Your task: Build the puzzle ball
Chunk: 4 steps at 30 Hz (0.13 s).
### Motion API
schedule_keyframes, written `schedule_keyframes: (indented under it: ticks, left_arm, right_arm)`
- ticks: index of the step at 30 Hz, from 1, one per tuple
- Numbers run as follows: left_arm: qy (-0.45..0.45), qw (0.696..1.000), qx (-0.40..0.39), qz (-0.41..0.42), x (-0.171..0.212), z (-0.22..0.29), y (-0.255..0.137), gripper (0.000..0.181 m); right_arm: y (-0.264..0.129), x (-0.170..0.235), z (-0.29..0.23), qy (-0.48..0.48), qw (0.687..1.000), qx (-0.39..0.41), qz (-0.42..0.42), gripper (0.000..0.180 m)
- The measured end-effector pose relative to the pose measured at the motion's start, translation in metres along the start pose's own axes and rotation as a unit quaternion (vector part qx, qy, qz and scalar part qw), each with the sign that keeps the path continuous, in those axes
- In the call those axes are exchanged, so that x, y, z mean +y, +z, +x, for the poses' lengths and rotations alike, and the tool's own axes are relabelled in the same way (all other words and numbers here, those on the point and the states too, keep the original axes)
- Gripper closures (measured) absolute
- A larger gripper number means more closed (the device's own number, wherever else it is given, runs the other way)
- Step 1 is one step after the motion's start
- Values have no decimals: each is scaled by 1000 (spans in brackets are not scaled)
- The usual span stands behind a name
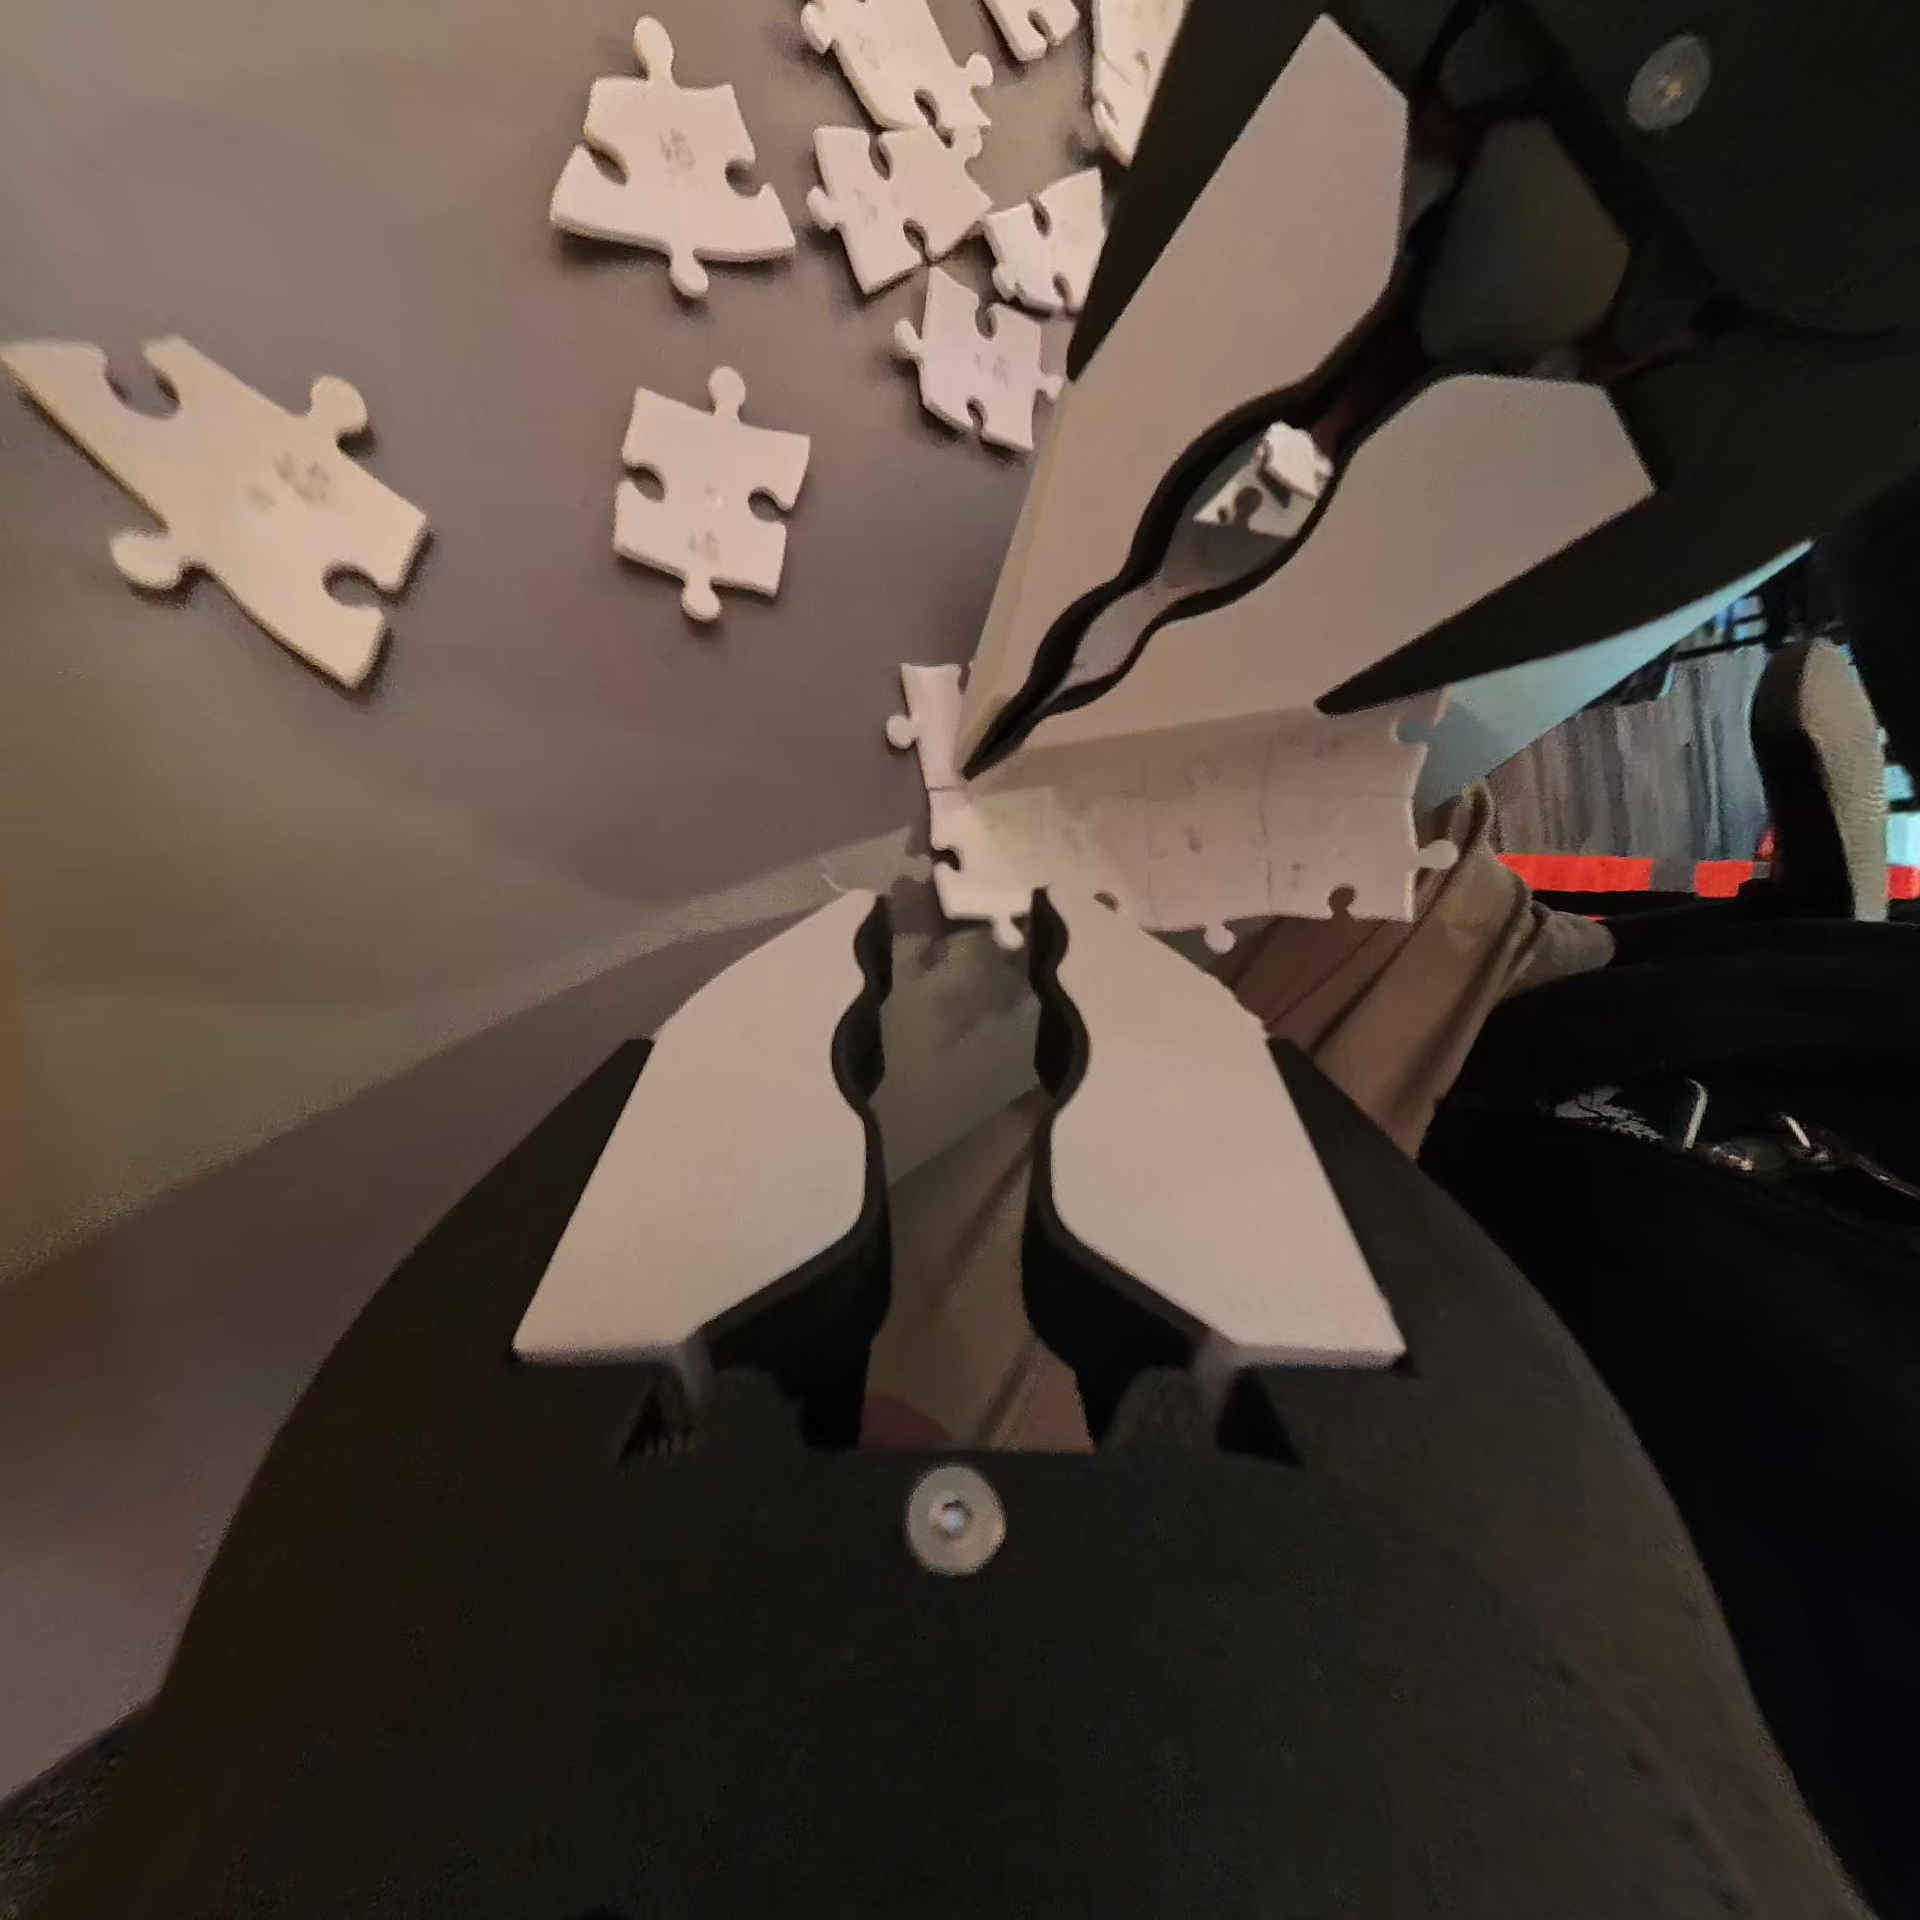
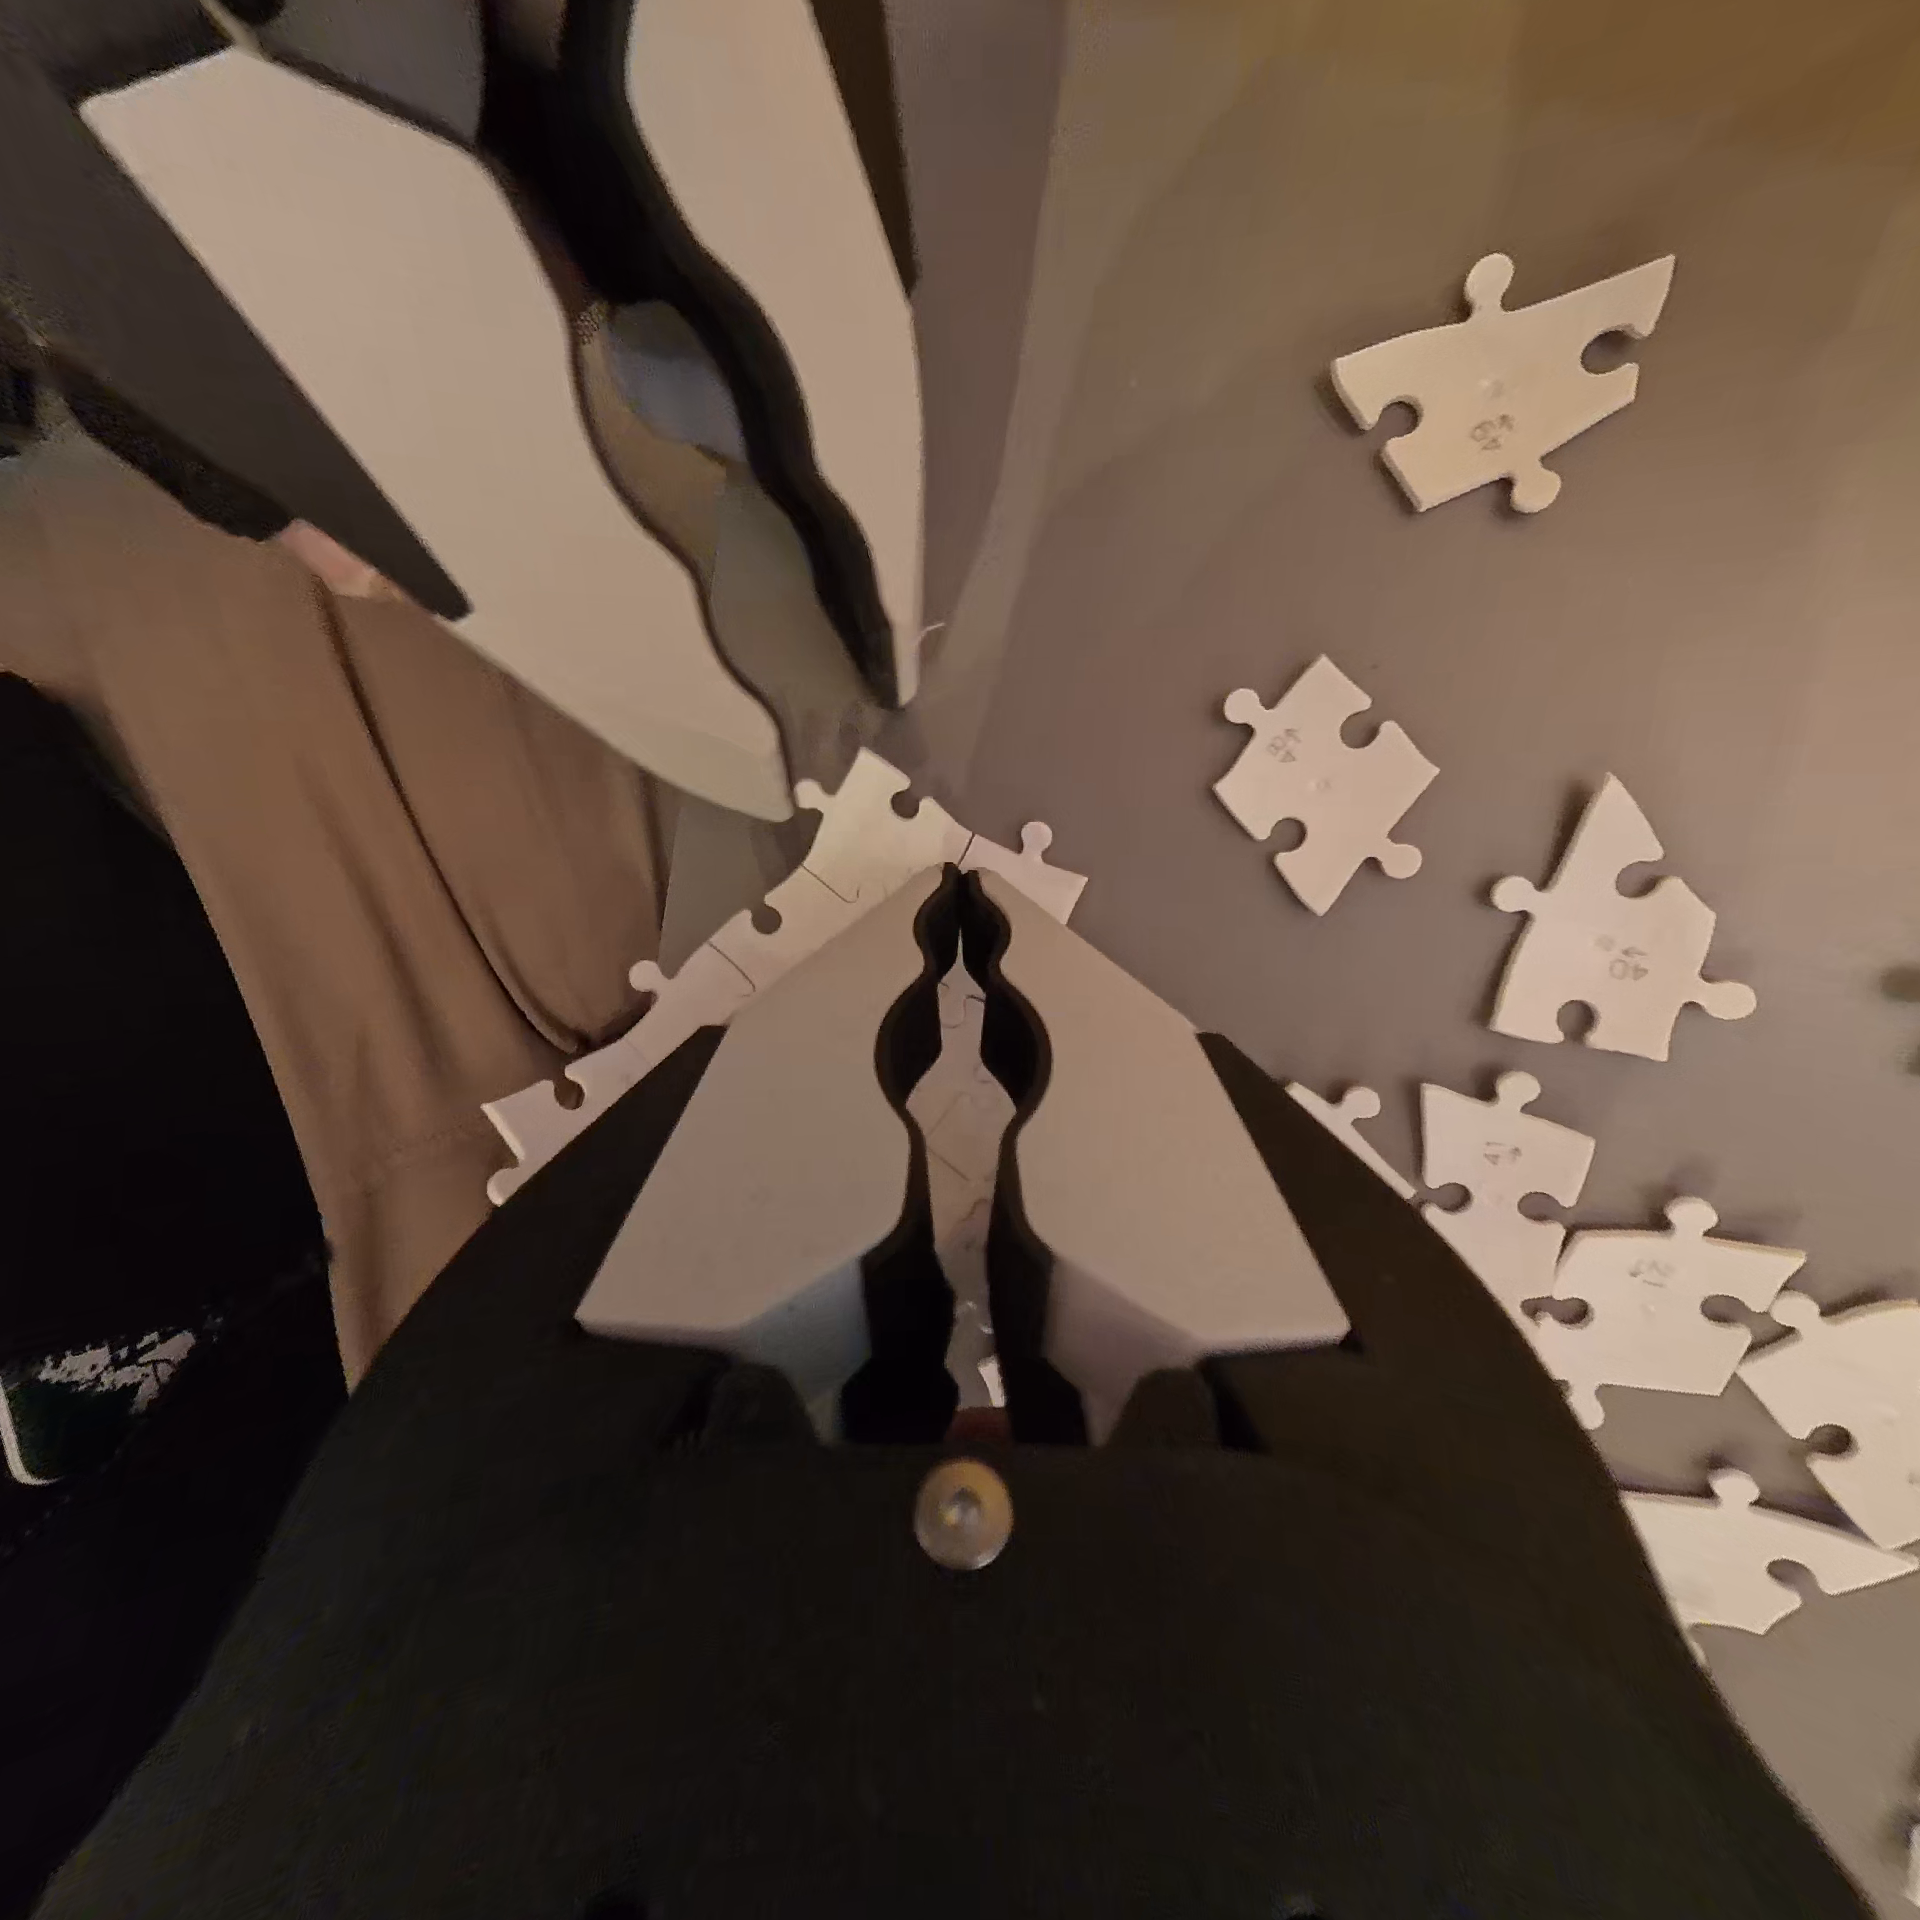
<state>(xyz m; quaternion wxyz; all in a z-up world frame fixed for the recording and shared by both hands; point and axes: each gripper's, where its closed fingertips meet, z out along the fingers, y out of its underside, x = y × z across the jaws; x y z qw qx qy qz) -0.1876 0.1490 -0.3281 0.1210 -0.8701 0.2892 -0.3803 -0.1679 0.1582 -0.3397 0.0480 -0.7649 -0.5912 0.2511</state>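
Pieces (image 1: pixel 249 488) lie loose and white on the grey surface (image 1: pixel 416 810), all to the far left of the joined strip (image 1: pixel 1195 831), which we take as our landmark; in the left wrist view more of them cluster above and left of it, some overlapping. The strip is a curved band of interlocked white pieces, held up off the surface. Just below it our left gripper (image 1: pixel 961 914) has its fingers a narrow way apart, their tips at the strip's lower left corner; we cannot tell whether they pinch it. Above the strip our right gripper (image 2: pixel 958 883) comes down with its fingers closed tight together on the strip's edge. Right of the strip we see beige cloth (image 1: pixel 1382 997) and dark clutter beyond it.
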Motion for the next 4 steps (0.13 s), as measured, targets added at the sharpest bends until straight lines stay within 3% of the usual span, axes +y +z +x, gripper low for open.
schedule_keyframes:
  ticks: [1, 4]
  left_arm:
    - [-5, 1000, 4, 1, 3, 3, 0, 155]
    - [-27, 999, 24, 4, 11, 13, 8, 156]
  right_arm:
    - [0, 0, 0, 2, 1000, -1, 3, 180]
    - [0, 0, 0, 3, 1000, 3, 6, 180]
